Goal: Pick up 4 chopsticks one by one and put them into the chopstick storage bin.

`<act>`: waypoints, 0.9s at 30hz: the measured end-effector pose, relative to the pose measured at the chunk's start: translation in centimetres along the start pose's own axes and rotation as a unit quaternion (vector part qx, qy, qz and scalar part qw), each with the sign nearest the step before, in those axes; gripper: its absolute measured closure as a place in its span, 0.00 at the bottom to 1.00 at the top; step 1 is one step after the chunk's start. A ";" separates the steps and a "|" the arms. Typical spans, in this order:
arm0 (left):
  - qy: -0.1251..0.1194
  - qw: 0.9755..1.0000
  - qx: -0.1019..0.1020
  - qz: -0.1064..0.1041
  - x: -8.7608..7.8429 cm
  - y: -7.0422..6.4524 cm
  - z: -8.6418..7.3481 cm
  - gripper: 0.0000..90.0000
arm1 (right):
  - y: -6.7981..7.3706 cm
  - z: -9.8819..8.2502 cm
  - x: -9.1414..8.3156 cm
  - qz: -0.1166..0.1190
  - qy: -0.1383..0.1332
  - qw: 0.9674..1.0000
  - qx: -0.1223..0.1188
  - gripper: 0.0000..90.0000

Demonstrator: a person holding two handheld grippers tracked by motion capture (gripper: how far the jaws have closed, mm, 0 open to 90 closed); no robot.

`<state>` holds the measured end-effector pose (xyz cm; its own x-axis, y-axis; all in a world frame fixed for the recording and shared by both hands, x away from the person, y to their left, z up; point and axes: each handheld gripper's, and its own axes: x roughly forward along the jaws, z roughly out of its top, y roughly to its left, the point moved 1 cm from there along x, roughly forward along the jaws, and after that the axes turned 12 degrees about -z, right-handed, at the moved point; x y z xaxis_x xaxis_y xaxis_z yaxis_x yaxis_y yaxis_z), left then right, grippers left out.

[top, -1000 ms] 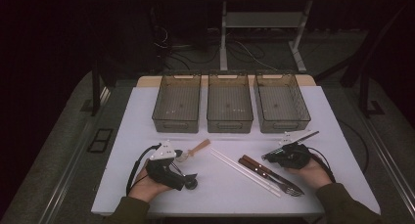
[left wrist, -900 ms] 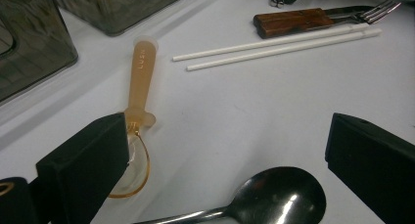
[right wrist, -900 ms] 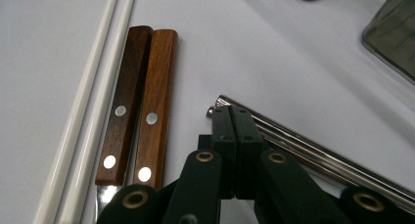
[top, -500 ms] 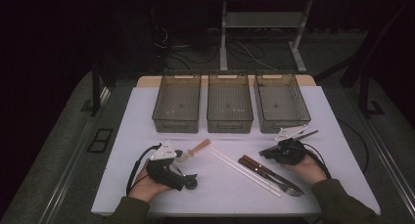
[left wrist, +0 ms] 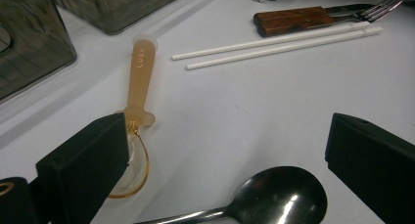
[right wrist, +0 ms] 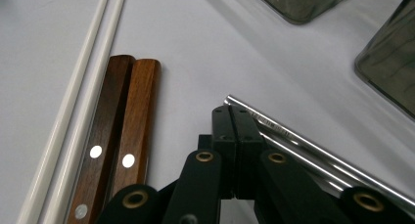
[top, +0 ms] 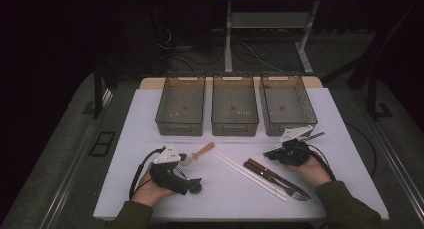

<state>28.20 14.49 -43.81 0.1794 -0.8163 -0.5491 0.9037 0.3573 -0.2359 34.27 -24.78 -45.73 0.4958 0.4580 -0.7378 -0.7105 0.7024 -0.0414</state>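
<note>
My left gripper [top: 192,178] rests on the white table at the front left, open [left wrist: 225,155]. A metal spoon's bowl [left wrist: 274,197] lies between its jaws, touching neither. An amber plastic spoon [left wrist: 139,87] lies beside the left jaw, its handle [top: 202,151] pointing toward the bins. My right gripper [top: 271,151] lies at the front right, its jaws shut together on nothing [right wrist: 232,117]. Two thin metal rods [right wrist: 313,150] run beside and under it. Two white chopsticks [top: 250,175] and two wood-handled forks [top: 272,176] lie between the hands.
Three smoky see-through bins [top: 181,111] [top: 234,111] [top: 287,109] stand side by side along the back of the table [top: 350,154]. Cables trail from both grippers. Beyond the table lie a dark floor, more cables and a desk frame.
The right gripper has shifted slightly and tilted, so its grey plate now shows. The left hand and the utensils have stayed where they were.
</note>
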 end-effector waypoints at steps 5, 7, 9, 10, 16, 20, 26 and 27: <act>-0.002 1.000 -0.001 0.000 0.0 0.0 0.0 0.01 | 0.0 0.7 0.6 -0.002 0.000 1.000 -0.003 1.00; -0.001 1.000 -0.002 0.000 0.0 0.0 0.0 0.01 | 0.1 0.9 0.8 -0.002 -0.001 1.000 -0.003 1.00; -0.003 1.000 -0.001 -0.001 -0.1 0.0 0.0 0.01 | 0.1 1.0 0.9 -0.001 -0.002 1.000 -0.005 1.00; -0.003 1.000 0.000 -0.001 -0.1 0.0 0.0 0.01 | 0.1 1.0 0.8 0.000 -0.002 1.000 -0.006 1.00; -0.006 1.000 0.001 0.000 -0.2 0.0 0.0 0.01 | -1.0 0.8 -1.1 -0.006 -0.016 1.000 0.008 1.00; -0.005 1.000 0.002 -0.001 -0.2 -0.1 0.0 0.01 | -2.6 -0.1 -3.1 -0.030 -0.020 0.999 0.031 1.00; -0.003 1.000 0.005 -0.001 -0.1 -0.2 0.1 0.01 | -6.2 -2.3 -5.8 -0.074 -0.016 0.994 0.078 1.00; -0.004 1.000 0.005 -0.002 -0.1 -0.2 0.1 0.01 | -6.7 -2.7 -6.2 -0.081 -0.016 0.993 0.087 1.00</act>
<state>28.06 14.52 -43.65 0.1794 -0.8207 -0.5424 0.9082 0.3501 -0.2293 34.63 -33.75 -42.70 0.6148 0.3462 -0.7086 -0.5236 0.8511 -0.0385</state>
